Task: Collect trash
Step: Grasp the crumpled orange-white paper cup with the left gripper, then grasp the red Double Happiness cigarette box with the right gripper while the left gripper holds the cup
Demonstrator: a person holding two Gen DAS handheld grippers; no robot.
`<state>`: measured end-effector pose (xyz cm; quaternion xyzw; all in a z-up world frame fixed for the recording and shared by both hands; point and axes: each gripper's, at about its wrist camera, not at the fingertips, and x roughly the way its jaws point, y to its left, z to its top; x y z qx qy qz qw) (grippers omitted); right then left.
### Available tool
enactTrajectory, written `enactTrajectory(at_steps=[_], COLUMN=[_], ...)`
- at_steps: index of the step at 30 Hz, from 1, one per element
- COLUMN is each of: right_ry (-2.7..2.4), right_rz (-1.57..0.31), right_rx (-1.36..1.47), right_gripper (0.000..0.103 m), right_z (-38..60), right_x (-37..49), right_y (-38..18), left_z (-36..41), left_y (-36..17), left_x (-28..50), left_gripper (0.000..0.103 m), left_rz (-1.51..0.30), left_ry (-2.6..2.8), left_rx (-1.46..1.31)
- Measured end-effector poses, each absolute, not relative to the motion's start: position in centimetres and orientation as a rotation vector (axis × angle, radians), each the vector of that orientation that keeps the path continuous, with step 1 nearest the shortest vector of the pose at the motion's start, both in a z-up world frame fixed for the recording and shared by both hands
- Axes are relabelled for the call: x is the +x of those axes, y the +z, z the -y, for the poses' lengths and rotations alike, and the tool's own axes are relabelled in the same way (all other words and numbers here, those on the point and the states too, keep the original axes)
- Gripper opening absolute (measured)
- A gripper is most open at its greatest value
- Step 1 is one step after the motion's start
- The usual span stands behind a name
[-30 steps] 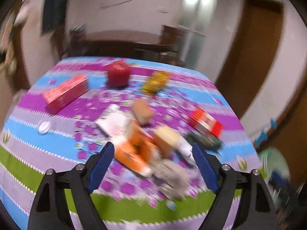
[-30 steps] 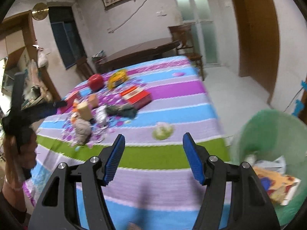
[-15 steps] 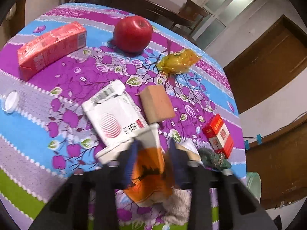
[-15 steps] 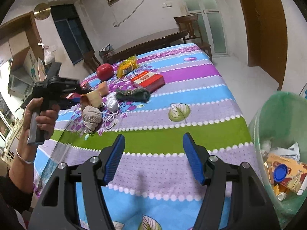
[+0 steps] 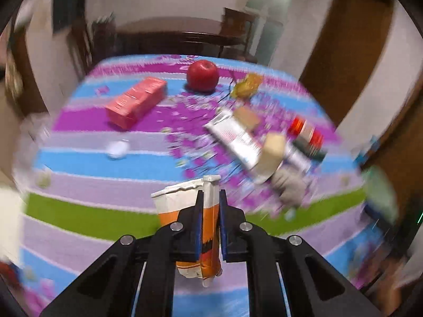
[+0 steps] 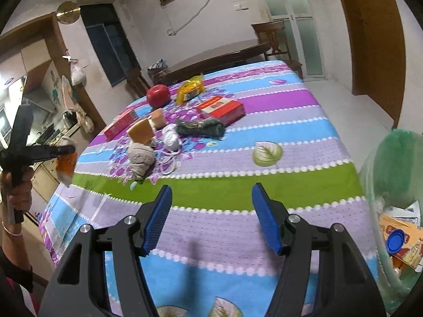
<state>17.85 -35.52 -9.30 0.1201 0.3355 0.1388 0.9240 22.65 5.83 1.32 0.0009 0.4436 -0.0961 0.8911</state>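
Note:
My left gripper (image 5: 210, 198) is shut on an orange and white carton (image 5: 185, 203) and holds it in the air above the near part of the table; gripper and carton (image 6: 64, 167) also show at the left of the right wrist view. My right gripper (image 6: 211, 200) is open and empty above the table's near edge. A green bin (image 6: 391, 163) with trash in it stands at the right, beside the table. Trash lies in a cluster on the striped tablecloth (image 6: 264, 187): a grey crumpled wad (image 6: 140, 155), a white cord (image 6: 169, 158), a dark green wrapper (image 6: 201, 128).
On the table also lie a red apple (image 5: 203, 75), a pink box (image 5: 137, 101), a yellow bag (image 6: 189, 89), a red box (image 6: 222, 108), tan blocks (image 6: 141, 132), a white pack (image 5: 235, 138) and a small white cap (image 5: 117, 149). A dark wooden table (image 6: 219, 55) stands behind.
My left gripper closed on the orange carton and lifted it off the pile, pulling back toward the near edge. My right gripper stayed open and shifted only slightly.

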Motion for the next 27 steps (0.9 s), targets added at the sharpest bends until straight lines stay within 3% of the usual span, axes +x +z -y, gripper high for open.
enactTrajectory(at_steps=[6,7,11,24,27], right_ry=[0.344,0.358,0.399,0.253,0.286], right_rz=[-0.714,-0.719,-0.708,-0.661,-0.669], right_rx=[0.209,0.202,0.155,0.004,-0.075], right_gripper=[0.06,0.06,0.069,0.07,0.075], right_z=[32.5,31.9,29.8,31.3,30.7], right_x=[19.6,19.9,20.3,27.2,28.9], right_y=[-9.1,-9.0,-8.4,-6.4,-6.5], left_z=[-4.8,-4.6,-4.0,-5.2,-5.4], left_y=[-3.5,-4.2,-4.8,-4.9,-5.0], left_x=[21.9,22.2,21.3,18.3,17.8], left_gripper=[0.012,0.015,0.056,0.057,0.057], left_rz=[-0.997,-1.002,-0.933,-0.833,-0.829], left_ry=[-0.118,-0.106,-0.103,-0.162,-0.175], left_rx=[0.251,0.267,0.287,0.149,0.152])
